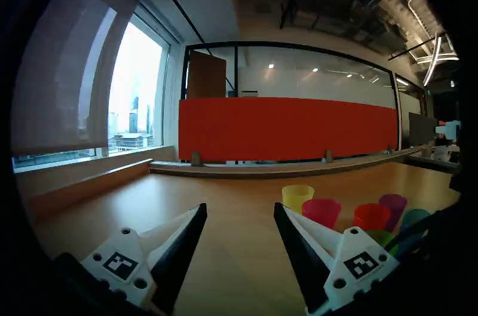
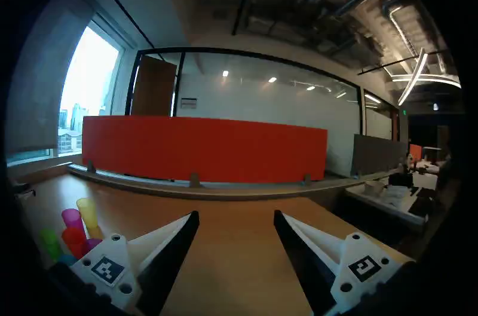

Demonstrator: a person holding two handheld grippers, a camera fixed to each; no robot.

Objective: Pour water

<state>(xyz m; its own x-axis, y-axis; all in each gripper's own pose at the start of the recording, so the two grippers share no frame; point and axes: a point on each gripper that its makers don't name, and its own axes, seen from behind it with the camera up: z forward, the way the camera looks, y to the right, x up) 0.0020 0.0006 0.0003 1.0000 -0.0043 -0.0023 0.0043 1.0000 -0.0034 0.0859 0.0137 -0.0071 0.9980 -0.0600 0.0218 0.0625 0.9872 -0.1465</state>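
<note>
The left gripper (image 1: pixel 239 205) has two white, wedge-shaped plastic fingers (image 1: pixel 134 250) faced with black inner pads (image 1: pixel 182 241). Each carries a square black-and-white marker (image 1: pixel 120 264) ringed by small dark dots (image 1: pixel 125 232), probably screws. The right gripper (image 2: pixel 236 213) looks identical.

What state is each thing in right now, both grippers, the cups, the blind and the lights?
Left gripper: open, empty.
Right gripper: open, empty.
Yellow cup: upright on the table, contents unseen.
Pink cup: upright.
Orange cup: upright.
Purple cup: upright.
Teal cup: upright, partly hidden.
Green cup: mostly hidden, cannot tell.
Window blind: partly lowered.
Ceiling lights: on.
</note>
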